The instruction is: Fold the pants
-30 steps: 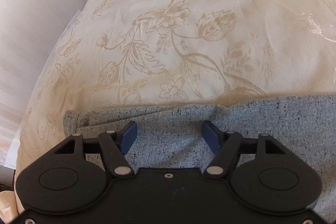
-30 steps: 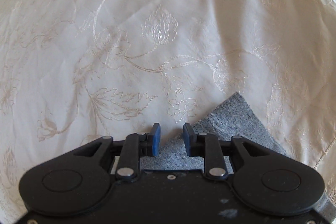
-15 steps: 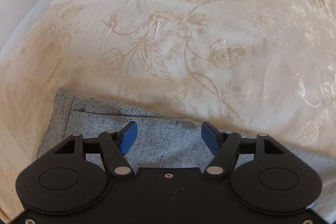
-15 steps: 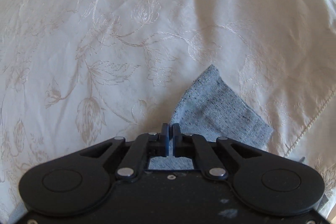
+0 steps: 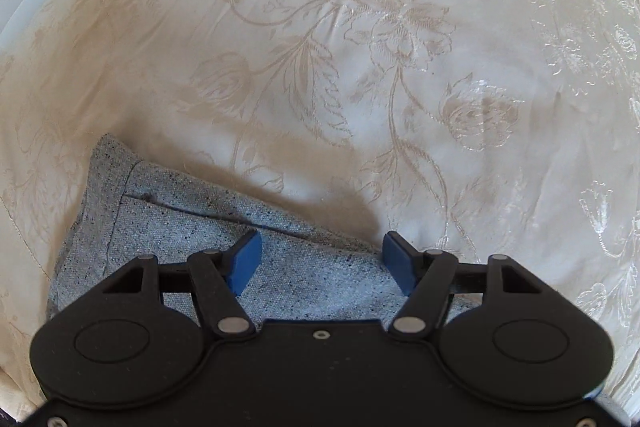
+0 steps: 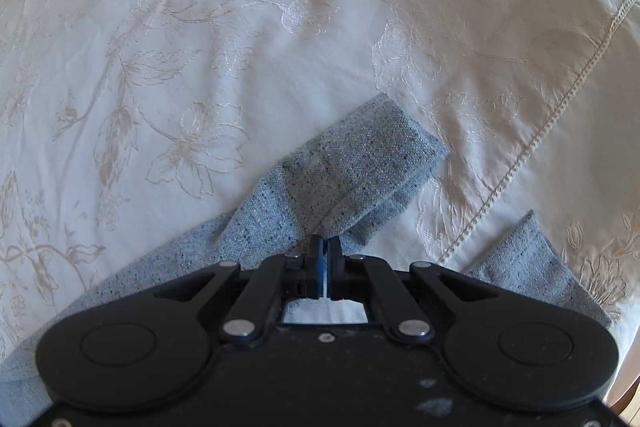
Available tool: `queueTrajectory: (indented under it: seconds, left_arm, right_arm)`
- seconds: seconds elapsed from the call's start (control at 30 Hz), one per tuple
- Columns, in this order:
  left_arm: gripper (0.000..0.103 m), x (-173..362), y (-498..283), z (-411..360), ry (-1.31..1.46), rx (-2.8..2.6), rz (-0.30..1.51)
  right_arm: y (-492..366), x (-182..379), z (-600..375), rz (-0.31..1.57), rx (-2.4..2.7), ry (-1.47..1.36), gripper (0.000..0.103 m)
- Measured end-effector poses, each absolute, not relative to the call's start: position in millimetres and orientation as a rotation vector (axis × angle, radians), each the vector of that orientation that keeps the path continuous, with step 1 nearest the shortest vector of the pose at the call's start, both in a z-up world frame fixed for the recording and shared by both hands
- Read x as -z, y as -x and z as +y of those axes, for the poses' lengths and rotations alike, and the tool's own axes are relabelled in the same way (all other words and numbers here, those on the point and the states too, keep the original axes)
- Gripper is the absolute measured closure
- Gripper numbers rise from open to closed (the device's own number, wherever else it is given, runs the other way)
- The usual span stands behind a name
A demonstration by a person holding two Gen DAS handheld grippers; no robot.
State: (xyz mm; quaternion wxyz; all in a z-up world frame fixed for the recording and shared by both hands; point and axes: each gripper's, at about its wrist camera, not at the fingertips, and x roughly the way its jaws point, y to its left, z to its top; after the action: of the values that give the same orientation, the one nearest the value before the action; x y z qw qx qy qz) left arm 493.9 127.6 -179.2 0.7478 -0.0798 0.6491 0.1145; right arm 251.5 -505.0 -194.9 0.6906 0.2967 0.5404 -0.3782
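While your right tongs (image 6: 324, 247) clench the pants (image 6: 360, 163), your left tongs (image 5: 322, 259) gape.
Grey cloth lies on the bedspread (image 5: 360, 67).

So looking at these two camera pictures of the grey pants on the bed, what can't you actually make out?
- Left wrist view: the pants run under the open left claw; its black body hides the rest.
- Right wrist view: the right claw is shut on a fold; how much cloth it pinches is hidden.
- Neither view shows the whole garment.
- The bedspread is cut off at every edge.
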Motion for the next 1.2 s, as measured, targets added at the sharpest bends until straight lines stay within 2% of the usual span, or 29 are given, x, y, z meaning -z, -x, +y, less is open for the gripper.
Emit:
queueTrajectory:
  seconds: [0.17, 0.33, 0.53, 0.63, 0.7, 0.73, 0.83, 1.0, 1.13, 1.2]
  left_arm:
    - [0.033, 196.2, -506.1, 125.0, 0.174, -0.298, 1.461]
    - [0.033, 206.3, -515.0, 115.1, 0.149, -0.334, 1.494]
    - [0.034, 216.2, -521.4, 104.5, 0.145, -0.382, 1.499]
    - [0.050, 213.3, -517.5, 104.5, 0.148, -0.379, 1.483]
    - [0.069, 209.6, -514.2, 105.5, 0.150, -0.368, 1.465]
    - [0.075, 206.4, -512.4, 107.0, 0.155, -0.365, 1.459]
    - [0.082, 196.8, -508.8, 115.6, 0.191, -0.337, 1.437]
    - [0.086, 184.2, -498.9, 134.6, 0.264, -0.287, 1.402]
    - [0.088, 173.6, -494.5, 144.9, 0.294, -0.266, 1.382]
    - [0.088, 168.2, -490.9, 145.9, 0.296, -0.259, 1.368]
  right_arm:
    - [-246.4, 201.7, -506.3, 1.232, 0.892, -0.599, 0.103]
    - [-230.3, 195.0, -517.5, 1.179, 0.842, -0.695, 0.102]
    - [-234.2, 173.7, -526.5, 1.047, 0.781, -0.842, 0.075]
    - [-240.8, 175.4, -527.6, 1.058, 0.814, -0.934, 0.073]
    - [-238.7, 180.6, -525.8, 1.059, 0.802, -1.015, 0.072]
    - [-236.6, 182.3, -523.3, 1.062, 0.797, -1.045, 0.072]
    - [-234.0, 187.1, -510.1, 1.077, 0.777, -1.085, 0.072]
    - [-248.4, 203.5, -497.1, 1.092, 0.752, -1.134, 0.072]
    - [-255.4, 211.9, -494.0, 1.018, 0.788, -1.176, 0.072]
    - [-256.9, 212.0, -495.2, 0.975, 0.812, -1.177, 0.079]
